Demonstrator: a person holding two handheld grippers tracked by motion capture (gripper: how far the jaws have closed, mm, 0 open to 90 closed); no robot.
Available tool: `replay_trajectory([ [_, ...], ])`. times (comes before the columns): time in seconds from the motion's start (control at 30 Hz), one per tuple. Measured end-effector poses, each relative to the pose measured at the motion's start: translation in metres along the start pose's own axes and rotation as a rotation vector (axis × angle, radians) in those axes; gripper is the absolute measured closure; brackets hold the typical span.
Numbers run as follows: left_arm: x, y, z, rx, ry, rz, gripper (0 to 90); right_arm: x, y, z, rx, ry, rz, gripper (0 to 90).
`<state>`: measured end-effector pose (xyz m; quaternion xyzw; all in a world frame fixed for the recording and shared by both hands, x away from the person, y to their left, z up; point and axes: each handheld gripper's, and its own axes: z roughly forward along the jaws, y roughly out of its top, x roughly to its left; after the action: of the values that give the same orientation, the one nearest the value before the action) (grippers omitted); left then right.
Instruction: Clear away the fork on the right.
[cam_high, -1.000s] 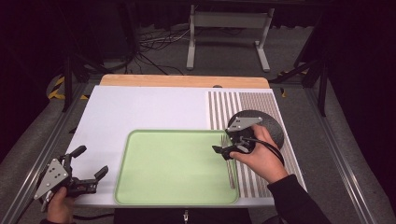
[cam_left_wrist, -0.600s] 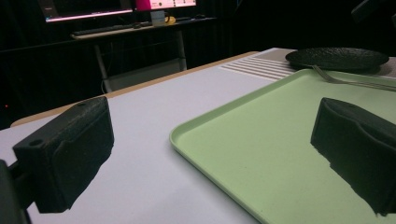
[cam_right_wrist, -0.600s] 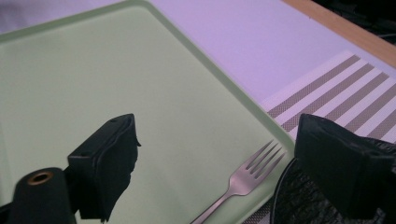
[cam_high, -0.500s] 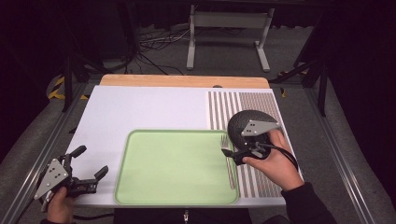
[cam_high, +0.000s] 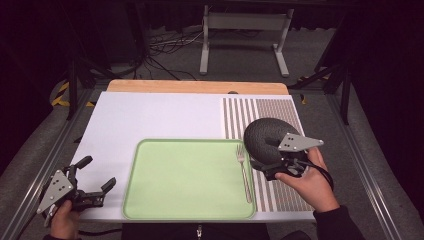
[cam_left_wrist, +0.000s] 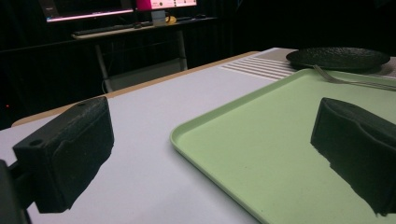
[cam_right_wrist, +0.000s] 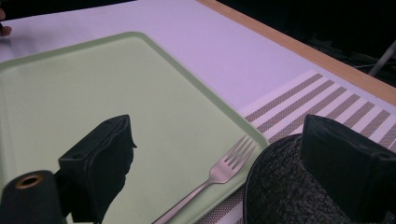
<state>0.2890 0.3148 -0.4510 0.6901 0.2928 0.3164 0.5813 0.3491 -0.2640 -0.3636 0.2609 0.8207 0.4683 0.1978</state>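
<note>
A light green tray (cam_high: 185, 175) lies at the front middle of the white table. A silver fork (cam_high: 244, 172) rests along the tray's right edge, tines pointing away from me. A dark textured plate (cam_high: 265, 135) sits on the striped mat just right of the tray. My right gripper (cam_high: 262, 170) hovers at the plate's near rim, to the right of the fork. Its jaws have just been opening and stand open with nothing held. In the right gripper view the fork (cam_right_wrist: 219, 175) and plate (cam_right_wrist: 280, 186) lie below the jaws. My left gripper (cam_high: 97, 172) rests open at the tray's left edge (cam_left_wrist: 187, 126).
A brown-and-white striped placemat (cam_high: 285, 112) covers the right part of the table under the plate. A wooden strip (cam_high: 197, 86) runs along the far edge. Bare white tabletop (cam_high: 150, 117) stretches behind the tray. Metal rails flank both sides of the table.
My right gripper has moved right, from over the tray's right edge to the plate's near rim. The fork stays lying on the tray. The left gripper has not moved.
</note>
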Motion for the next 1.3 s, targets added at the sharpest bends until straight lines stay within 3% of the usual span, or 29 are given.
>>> replay_trajectory([
  [0.4,0.0,0.0,0.0,0.003,0.001,0.0,0.0,-0.008,-0.03,-0.022,-0.114,-0.025,0.007,9.7],
  [0.67,0.0,0.0,0.0,-0.001,0.001,-0.002,0.0,-0.014,-0.055,-0.034,-0.188,-0.05,0.046,9.1],
  [1.03,0.0,0.0,-0.001,-0.009,-0.004,0.002,0.0,-0.02,-0.094,-0.034,-0.228,-0.063,0.09,9.1],
  [1.3,-0.001,0.001,-0.002,-0.021,-0.012,0.002,0.0,-0.022,-0.113,-0.029,-0.204,-0.056,0.14,9.3],
])
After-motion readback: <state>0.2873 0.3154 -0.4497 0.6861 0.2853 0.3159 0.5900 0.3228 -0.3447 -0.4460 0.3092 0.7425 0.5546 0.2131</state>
